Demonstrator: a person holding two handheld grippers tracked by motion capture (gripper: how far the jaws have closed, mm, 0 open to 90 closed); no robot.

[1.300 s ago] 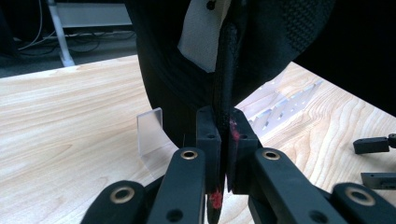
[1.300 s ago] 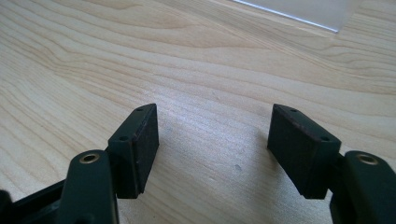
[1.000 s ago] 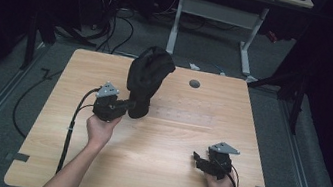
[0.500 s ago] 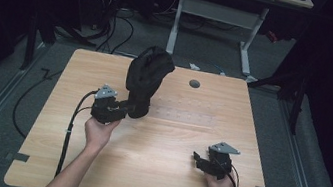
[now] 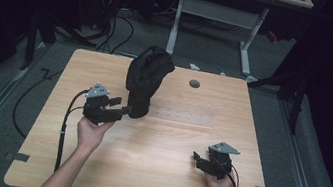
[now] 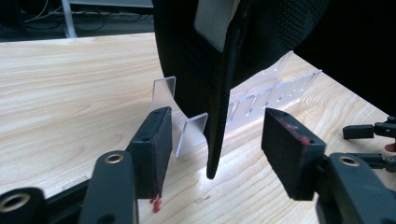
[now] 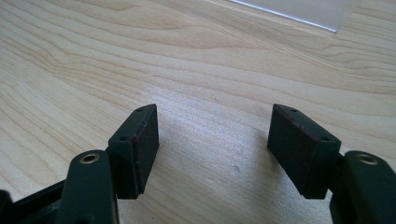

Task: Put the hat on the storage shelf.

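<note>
Cap (image 5: 146, 77), black and made of fabric, sits on a clear plastic stand (image 6: 261, 95) near the middle of the far half of my wooden table (image 5: 166, 149). From above, its long axis runs up and down: the rounded crown is on top and the brim hangs downward toward the tabletop. In my left gripper view the brim's thin curved edge points straight down and ends just above the wood, a pale label shows inside the cap, and the outer cloth has a fine mesh weave.

My left gripper (image 5: 121, 111) reaches toward the foot of the cap from the left. Its jaws have just been opening and now stand well apart. The brim's edge hangs between the two pads (image 6: 152, 149), but neither pad presses on it, so I hold nothing. The pads are flat black blocks with specks of red on them.

The stand is made of frosted clear sheets, with small upright tabs and a flat slotted base lying on the table.

My right gripper (image 5: 202, 161) rests low over the table near the right front, well apart from the cap. Its jaws are spread wide over bare wood, gripping nothing. The tabletop is light wood with a wavy grain, and a small round grey plug (image 5: 194, 84) sits near its far edge.
</note>
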